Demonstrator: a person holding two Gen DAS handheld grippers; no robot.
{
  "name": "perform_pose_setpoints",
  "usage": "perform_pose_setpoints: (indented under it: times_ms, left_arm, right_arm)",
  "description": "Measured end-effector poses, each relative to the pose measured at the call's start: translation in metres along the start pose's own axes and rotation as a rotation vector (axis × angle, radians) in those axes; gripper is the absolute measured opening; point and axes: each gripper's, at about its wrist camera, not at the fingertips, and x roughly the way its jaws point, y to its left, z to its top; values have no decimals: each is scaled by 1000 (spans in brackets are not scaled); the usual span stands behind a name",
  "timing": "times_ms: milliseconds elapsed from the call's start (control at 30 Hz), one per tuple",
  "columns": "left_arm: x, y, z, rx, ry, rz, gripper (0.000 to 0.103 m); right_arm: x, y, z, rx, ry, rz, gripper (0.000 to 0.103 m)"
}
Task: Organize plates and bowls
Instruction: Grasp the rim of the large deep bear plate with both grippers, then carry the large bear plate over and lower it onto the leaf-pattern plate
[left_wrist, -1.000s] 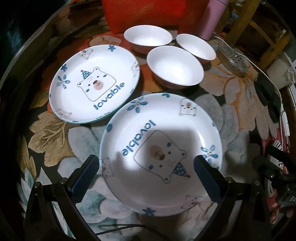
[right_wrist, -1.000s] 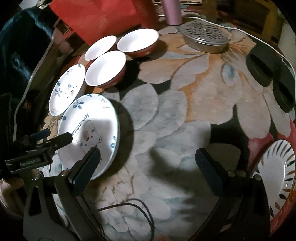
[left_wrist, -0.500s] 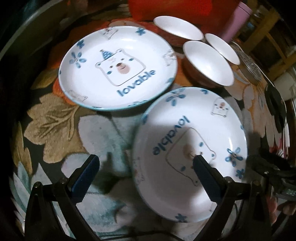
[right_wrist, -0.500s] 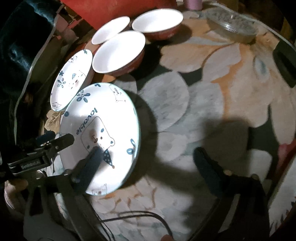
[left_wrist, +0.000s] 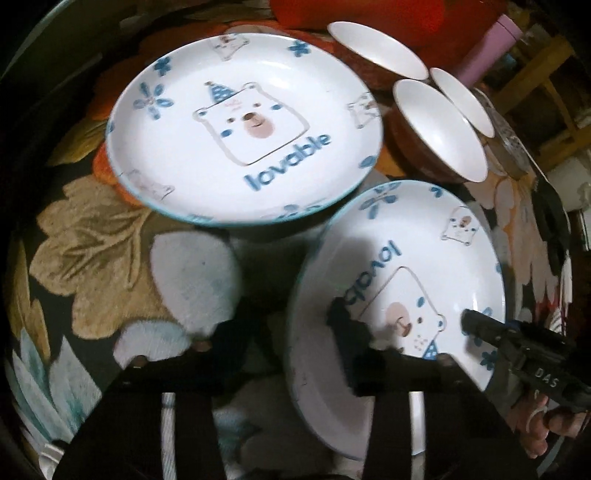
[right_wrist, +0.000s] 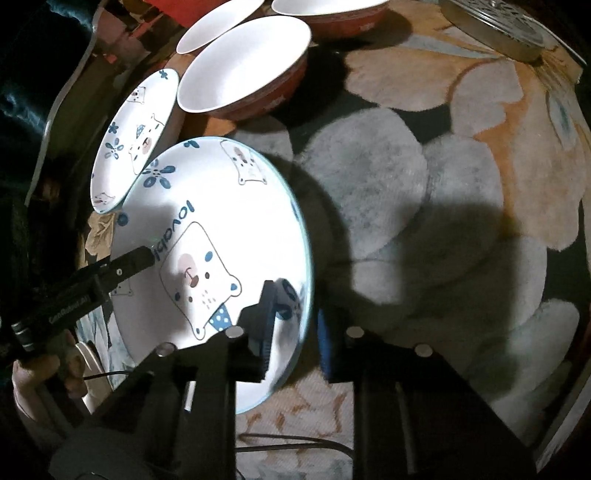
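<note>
Both grippers pinch the near plate (right_wrist: 221, 236) — the right gripper (right_wrist: 295, 325) has its fingers narrowed across the near right rim, the left gripper (left_wrist: 291, 314) has its fingers closed across the left rim. The plate appears tilted up off the floral table (right_wrist: 424, 184), just beside the second plate (left_wrist: 243, 125), with 3 bowls (left_wrist: 439, 129) behind. The main risk is the glazed rim slipping from 2 thin pinches if the hands move unevenly. A low swing could clip the second plate's edge or the nearest bowl — chipping either.
</note>
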Motion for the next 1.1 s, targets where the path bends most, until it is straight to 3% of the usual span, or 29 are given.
perform_pose_setpoints:
  times_ms: [33,100,633,1100]
  left_arm:
    - [0,-5,1,22,8,-11,22]
    - [-1,-9,2,44,9,15,22]
    - [-15,-31,-4,73,18,-4,22]
    - [-34,-72,6,138,-29,-20,22]
  right_arm:
    - [-1,2,0,-8,-3,-11,18]
    - [-1,0,-1,-2,-7,-8,18]
    - [-14,-8,-6,40,-27,-13,16]
    - [-52,-26,-13,80,-109,-19,14]
